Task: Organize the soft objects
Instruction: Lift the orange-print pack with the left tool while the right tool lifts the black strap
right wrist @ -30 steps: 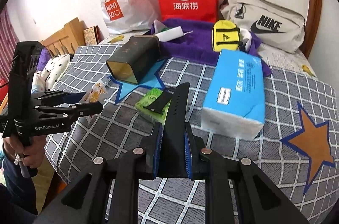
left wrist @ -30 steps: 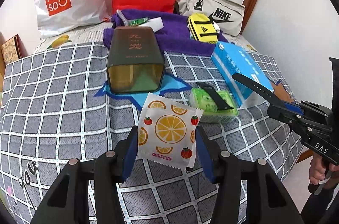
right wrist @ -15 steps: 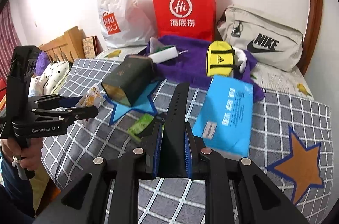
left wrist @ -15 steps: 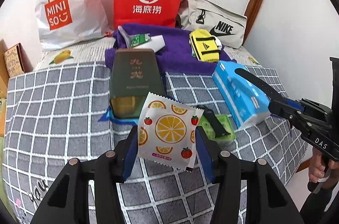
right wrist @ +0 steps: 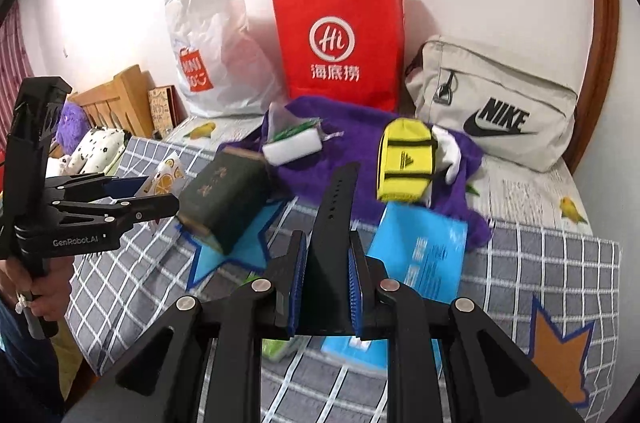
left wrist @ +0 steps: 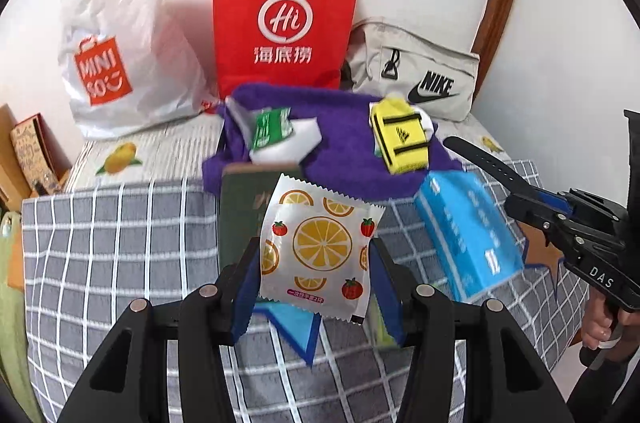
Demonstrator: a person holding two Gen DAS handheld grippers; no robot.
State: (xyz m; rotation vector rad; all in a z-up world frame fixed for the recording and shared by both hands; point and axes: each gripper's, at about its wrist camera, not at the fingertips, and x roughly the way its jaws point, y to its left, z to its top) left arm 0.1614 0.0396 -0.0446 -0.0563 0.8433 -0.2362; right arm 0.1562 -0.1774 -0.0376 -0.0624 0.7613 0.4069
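Note:
My left gripper (left wrist: 316, 263) is shut on a white packet printed with orange slices (left wrist: 320, 243), held above the checked bed cover (left wrist: 100, 243). My right gripper (right wrist: 326, 255) is shut on a black watch strap (right wrist: 334, 199), also raised; it shows at the right of the left wrist view (left wrist: 484, 159). The left gripper with the packet (right wrist: 164, 179) shows at the left of the right wrist view. A purple towel (right wrist: 352, 147) carries a yellow pouch (right wrist: 406, 159) and a white wipes pack (right wrist: 292, 145).
A dark green box (right wrist: 224, 195), a blue tissue pack (right wrist: 424, 255) and a green pack (right wrist: 280, 343) lie on the bed. Against the wall stand a red paper bag (right wrist: 340, 39), a white Miniso bag (right wrist: 208, 55) and a grey Nike bag (right wrist: 496, 103).
Both grippers have risen from the bed with their loads and tilted toward the bags at the wall. The strap has lifted off the green pack.

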